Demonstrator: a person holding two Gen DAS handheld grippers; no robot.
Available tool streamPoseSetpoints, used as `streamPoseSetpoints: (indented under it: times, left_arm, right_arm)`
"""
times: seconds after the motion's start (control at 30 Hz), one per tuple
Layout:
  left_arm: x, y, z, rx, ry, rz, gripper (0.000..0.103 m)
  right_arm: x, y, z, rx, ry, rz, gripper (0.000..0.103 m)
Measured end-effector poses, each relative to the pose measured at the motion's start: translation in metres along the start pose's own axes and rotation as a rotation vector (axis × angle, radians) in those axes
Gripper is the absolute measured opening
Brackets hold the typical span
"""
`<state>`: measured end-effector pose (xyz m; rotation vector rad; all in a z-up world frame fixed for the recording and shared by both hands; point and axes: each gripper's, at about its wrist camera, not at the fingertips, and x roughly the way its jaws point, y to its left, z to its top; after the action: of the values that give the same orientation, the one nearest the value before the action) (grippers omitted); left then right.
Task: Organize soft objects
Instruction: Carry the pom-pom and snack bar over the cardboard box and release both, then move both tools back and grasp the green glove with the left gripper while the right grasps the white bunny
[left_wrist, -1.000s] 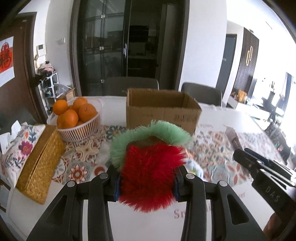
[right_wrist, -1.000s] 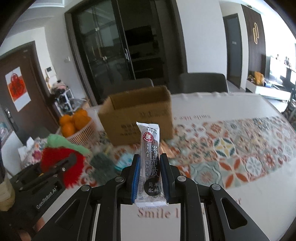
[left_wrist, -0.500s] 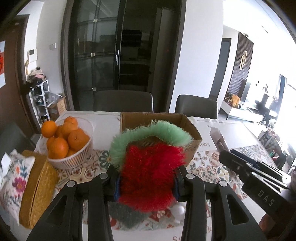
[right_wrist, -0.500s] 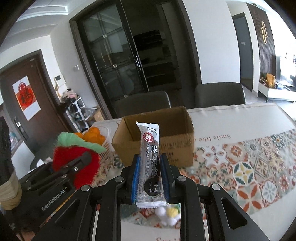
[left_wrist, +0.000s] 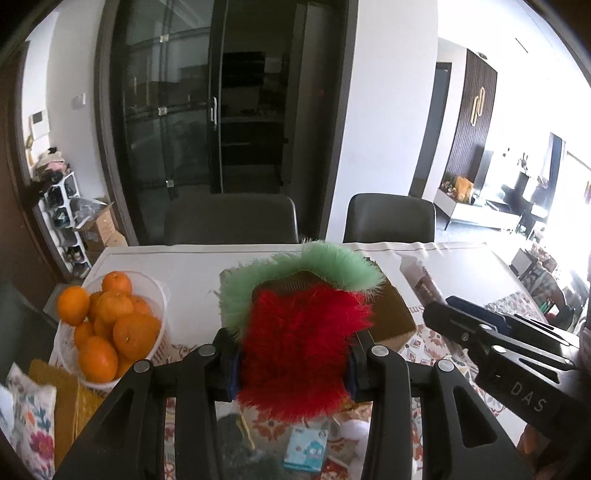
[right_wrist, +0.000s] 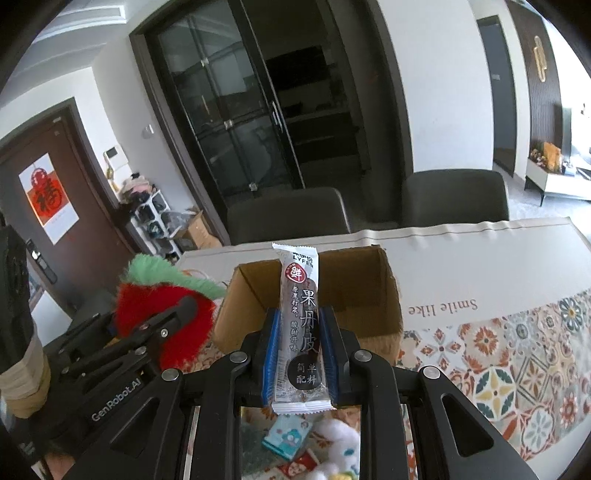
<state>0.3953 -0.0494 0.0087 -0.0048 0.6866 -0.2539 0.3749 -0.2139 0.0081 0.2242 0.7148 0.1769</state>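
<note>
We log left gripper (left_wrist: 293, 363) clamping furry strawberry toy (left_wrist: 299, 347), right gripper (right_wrist: 299, 356) clamping snack packet (right_wrist: 301, 332) upright, cardboard box (right_wrist: 354, 291) partly hidden.

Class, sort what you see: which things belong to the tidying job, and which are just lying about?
Job: red-and-green plush toy in left tongs; snack bar packet in right tongs; cardboard box.

Lying about: basket of oranges; dining chairs; patterned tablecloth.
</note>
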Motion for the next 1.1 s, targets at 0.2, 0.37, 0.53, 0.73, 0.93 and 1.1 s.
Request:
streamPoseSetpoints:
  times: [0.2,0.37,0.53,0.73,0.93,1.1]
  left_arm:
    - [0.034,0.001,0.021,0.019,0.065,0.005,0.041]
    - [0.064,0.004,0.028,0.006,0.152,-0.007,0.041]
    - [0.098,0.009,0.033,0.002,0.257,0.002,0.044]
    - [0.126,0.009,0.033,0.011,0.331,0.024,0.062]
    - [0.119,0.006,0.035,0.025,0.315,0.058,0.075]
    - [0.097,0.008,0.032,0.043,0.296,0.099,0.077]
  right_arm:
    - [0.041,-0.012,0.022,0.001,0.106,-0.002,0.023]
    - [0.074,-0.02,0.032,0.026,0.19,-0.008,0.023]
    - [0.103,-0.025,0.035,0.027,0.255,-0.027,0.023]
    - [0.13,-0.031,0.037,0.005,0.326,-0.059,0.028]
    - [0.124,-0.033,0.038,0.005,0.315,-0.082,0.042]
    - [0.106,-0.028,0.038,-0.008,0.275,-0.108,0.051]
